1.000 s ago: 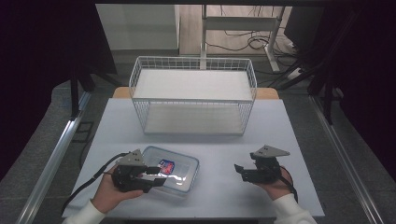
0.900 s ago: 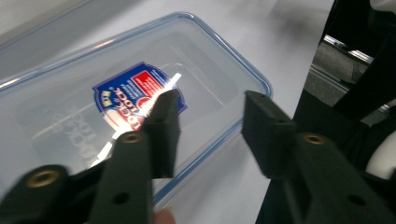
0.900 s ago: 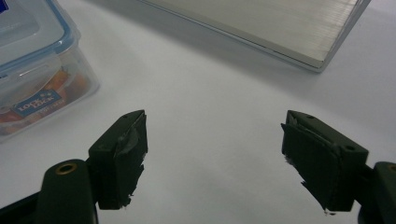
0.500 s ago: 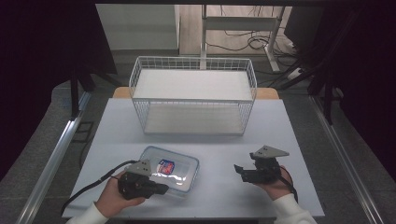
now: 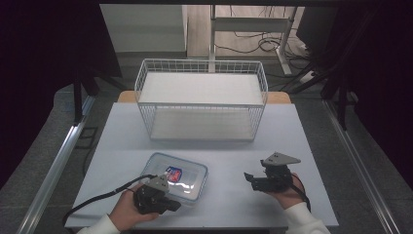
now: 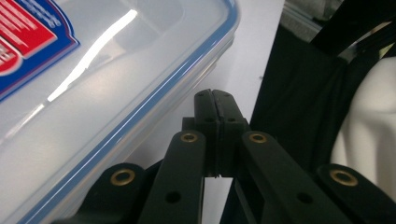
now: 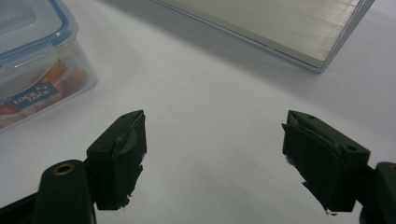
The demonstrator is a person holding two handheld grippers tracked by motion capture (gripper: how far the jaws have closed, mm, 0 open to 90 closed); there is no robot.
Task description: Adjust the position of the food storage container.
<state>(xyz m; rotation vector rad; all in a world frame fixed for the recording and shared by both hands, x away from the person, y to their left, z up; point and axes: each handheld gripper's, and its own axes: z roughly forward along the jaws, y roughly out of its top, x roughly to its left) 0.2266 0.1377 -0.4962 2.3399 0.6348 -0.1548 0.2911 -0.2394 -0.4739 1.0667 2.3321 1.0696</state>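
A white table (image 5: 214,161) is shown with a wire basket (image 5: 202,100) at its far side and a clear plastic food box (image 5: 175,176) with a blue-edged snap lid lying on the near left, well apart from the basket. The box is judged light and stiff, with smooth, slippery walls and a lid that could flex under a pinch; orange contents are glimpsed through its side in the right gripper view, so some weight inside is likely. A hold is best taken across the rim or a lid flap, where the edge gives the pads a lip, rather than on the glossy top.

The left gripper (image 5: 157,197) is seen at the box's near edge, its jaws pressed together on nothing, just beside the lid's blue rim (image 6: 154,100). The right gripper (image 5: 263,179) is held over bare table to the right, its jaws spread wide and empty.

Against the earlier frames, the left gripper is found lower and nearer the person, drawn off the lid top to the box's near edge, and its jaws have just been closing with nothing between them. The right gripper is unchanged, and the box and basket are unmoved.
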